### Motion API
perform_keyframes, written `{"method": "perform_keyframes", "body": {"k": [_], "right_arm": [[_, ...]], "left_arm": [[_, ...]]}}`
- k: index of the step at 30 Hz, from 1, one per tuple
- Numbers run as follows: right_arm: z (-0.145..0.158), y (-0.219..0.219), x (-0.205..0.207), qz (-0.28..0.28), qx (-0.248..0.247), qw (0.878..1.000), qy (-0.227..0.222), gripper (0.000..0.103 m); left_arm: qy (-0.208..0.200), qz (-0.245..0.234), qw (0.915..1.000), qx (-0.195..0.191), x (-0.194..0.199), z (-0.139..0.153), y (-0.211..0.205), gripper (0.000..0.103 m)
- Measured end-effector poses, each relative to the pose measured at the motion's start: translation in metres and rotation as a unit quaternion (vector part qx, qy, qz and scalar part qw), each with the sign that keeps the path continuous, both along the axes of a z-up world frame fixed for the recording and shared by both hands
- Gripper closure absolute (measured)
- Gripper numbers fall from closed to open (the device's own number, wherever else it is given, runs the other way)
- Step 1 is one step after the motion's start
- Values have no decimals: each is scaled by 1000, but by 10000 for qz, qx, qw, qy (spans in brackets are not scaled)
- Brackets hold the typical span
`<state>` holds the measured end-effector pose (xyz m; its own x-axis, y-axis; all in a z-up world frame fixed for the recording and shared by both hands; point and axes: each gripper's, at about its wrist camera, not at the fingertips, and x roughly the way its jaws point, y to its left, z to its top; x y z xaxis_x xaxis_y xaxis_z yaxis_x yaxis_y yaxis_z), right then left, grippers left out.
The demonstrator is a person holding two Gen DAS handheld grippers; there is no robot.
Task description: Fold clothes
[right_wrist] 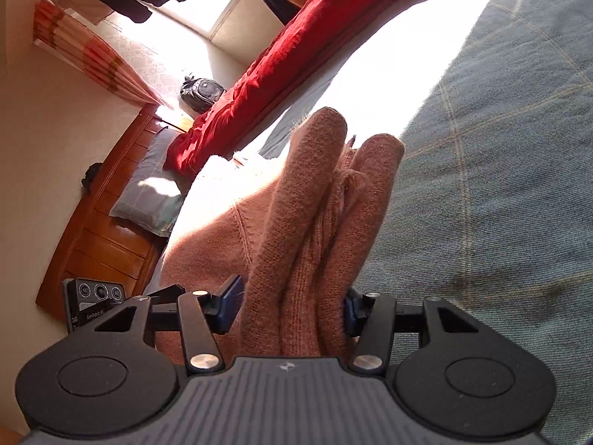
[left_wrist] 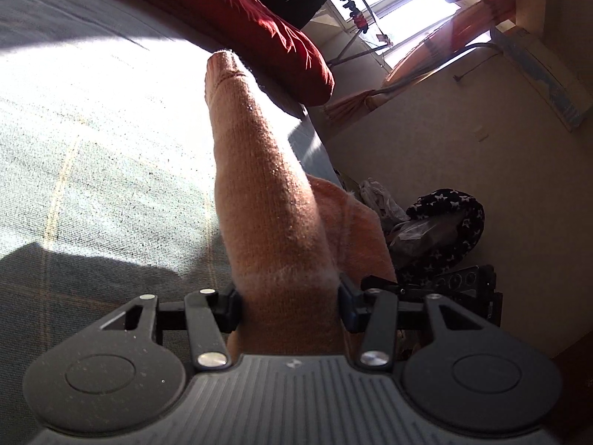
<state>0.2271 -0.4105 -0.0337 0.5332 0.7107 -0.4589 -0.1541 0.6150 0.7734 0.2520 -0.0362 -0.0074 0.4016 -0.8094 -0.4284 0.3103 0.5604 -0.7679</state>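
Observation:
A salmon-pink knit sweater point(left_wrist: 259, 170) hangs in thick folds over the grey-blue checked bed sheet point(left_wrist: 92, 155). My left gripper point(left_wrist: 289, 307) is shut on a bunched fold of it, and one long roll of knit runs forward from the jaws toward the sunlit sheet. In the right wrist view, my right gripper point(right_wrist: 292, 307) is shut on another gathered bunch of the sweater point(right_wrist: 315, 204), with two rounded folds standing up past the fingertips. More of the sweater spreads to the left onto the bed, in bright sun.
A red duvet point(right_wrist: 281, 63) lies along the far side of the bed, beside a grey pillow point(right_wrist: 148, 200) and a wooden headboard point(right_wrist: 100, 230). A black backpack point(right_wrist: 202, 94), orange curtains, hanging dark clothes and a window sit beyond. A star-patterned bag point(left_wrist: 448, 230) is on the floor.

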Motion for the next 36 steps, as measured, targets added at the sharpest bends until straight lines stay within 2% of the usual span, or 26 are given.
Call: {"method": "perform_keyframes", "body": {"k": [12, 20, 28, 36], "right_arm": [[23, 85, 23, 485, -329, 9983, 26, 42], [39, 170, 44, 947, -441, 9945, -6, 39], [51, 268, 72, 1501, -411, 9878, -25, 38], [54, 368, 96, 1971, -304, 9799, 63, 38]], "left_arm": [[-84, 495, 9987, 8, -14, 4, 80, 55], [-134, 1000, 9949, 28, -27, 8, 158, 55], [-211, 1585, 9871, 129, -45, 18, 243, 55], [-249, 2182, 9753, 258, -59, 26, 325, 55]]}}
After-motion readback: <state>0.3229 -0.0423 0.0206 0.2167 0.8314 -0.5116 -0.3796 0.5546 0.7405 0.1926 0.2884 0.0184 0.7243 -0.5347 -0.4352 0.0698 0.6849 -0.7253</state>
